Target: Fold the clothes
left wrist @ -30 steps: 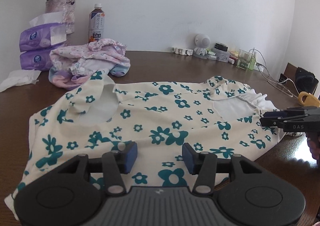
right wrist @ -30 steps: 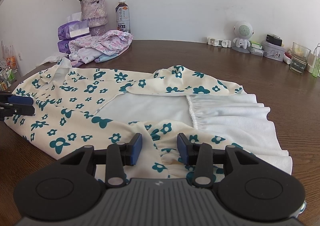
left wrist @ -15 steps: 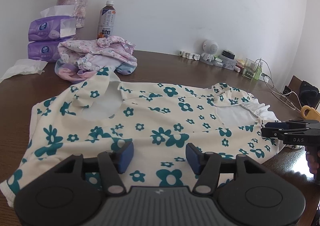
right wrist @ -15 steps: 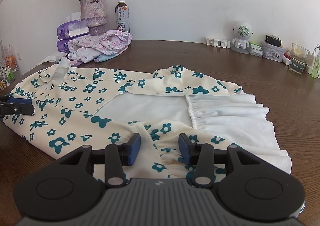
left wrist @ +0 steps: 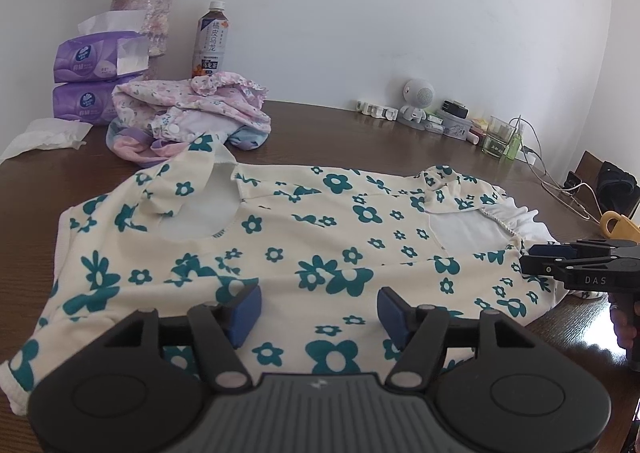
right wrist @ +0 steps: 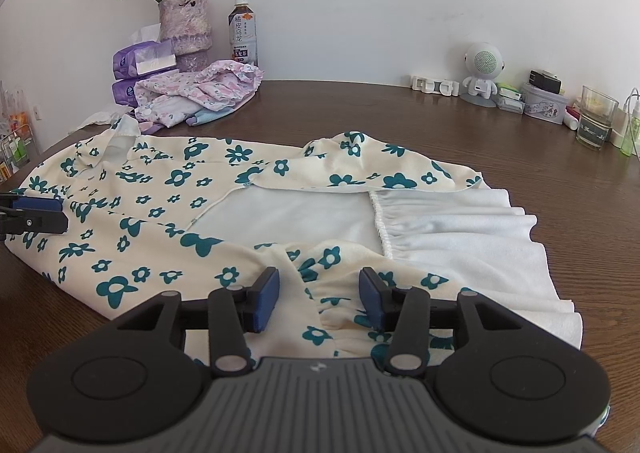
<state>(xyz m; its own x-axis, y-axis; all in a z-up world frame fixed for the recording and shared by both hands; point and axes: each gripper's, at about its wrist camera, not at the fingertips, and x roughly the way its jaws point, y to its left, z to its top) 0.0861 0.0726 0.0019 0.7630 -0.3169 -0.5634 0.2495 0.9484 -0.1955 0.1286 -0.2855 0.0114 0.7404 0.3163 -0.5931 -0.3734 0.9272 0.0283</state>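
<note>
A cream dress with teal flowers (left wrist: pixel 320 237) lies flat across the brown table (right wrist: pixel 400 113), neck to the left. Its white ruffled skirt (right wrist: pixel 460 229) is at the right end. My left gripper (left wrist: pixel 318 301) hovers over the near edge of the bodice; its jaws are opening and the pads press on nothing. In the right wrist view that gripper (right wrist: pixel 36 213) shows at the far left. My right gripper (right wrist: pixel 319 289) stands open over a gathered sleeve fold, the pads apart from the cloth. It (left wrist: pixel 536 257) also shows at the dress's right end, held by a hand.
A heap of pink floral clothes (left wrist: pixel 188 113) lies behind the dress. Purple tissue packs (left wrist: pixel 88 65), a flower vase (left wrist: pixel 144 21) and a bottle (left wrist: pixel 210 41) stand by the wall. A white speaker figure (left wrist: pixel 416 101), small jars and cables (left wrist: pixel 560 181) line the back right.
The left gripper's jaws have spread wider apart over the bodice. The right gripper and the dress look the same as before.
</note>
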